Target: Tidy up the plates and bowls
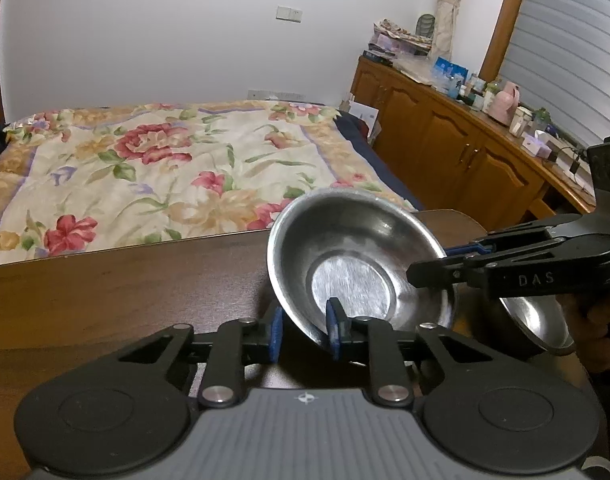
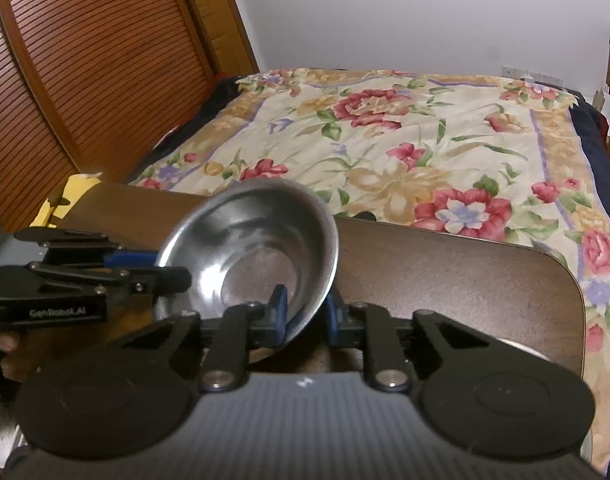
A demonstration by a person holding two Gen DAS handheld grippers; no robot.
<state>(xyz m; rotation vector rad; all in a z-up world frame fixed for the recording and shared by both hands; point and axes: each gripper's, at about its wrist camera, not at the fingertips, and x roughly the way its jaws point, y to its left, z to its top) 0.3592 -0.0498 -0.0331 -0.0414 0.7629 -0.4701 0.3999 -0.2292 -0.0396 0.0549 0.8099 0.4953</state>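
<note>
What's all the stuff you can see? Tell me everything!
shiny round steel bowl: one, silver, tilted above the table, pinched at its rim by both grippers
second steel bowl: one, silver, on the table's right end under the right gripper
wooden table: one, dark brown, in front
flowery bedspread: one, cream with red flowers, behind the table
wooden cabinet: one, brown, right wall, cluttered top
slatted door: one, brown, left of the bed
left gripper: black, blue pads
right gripper: black, blue pads

second steel bowl (image 1: 539,326) half hidden behind right tongs (image 1: 429,268) (lower rim only), sideboard clutter (image 1: 485,92) unreadable
</note>
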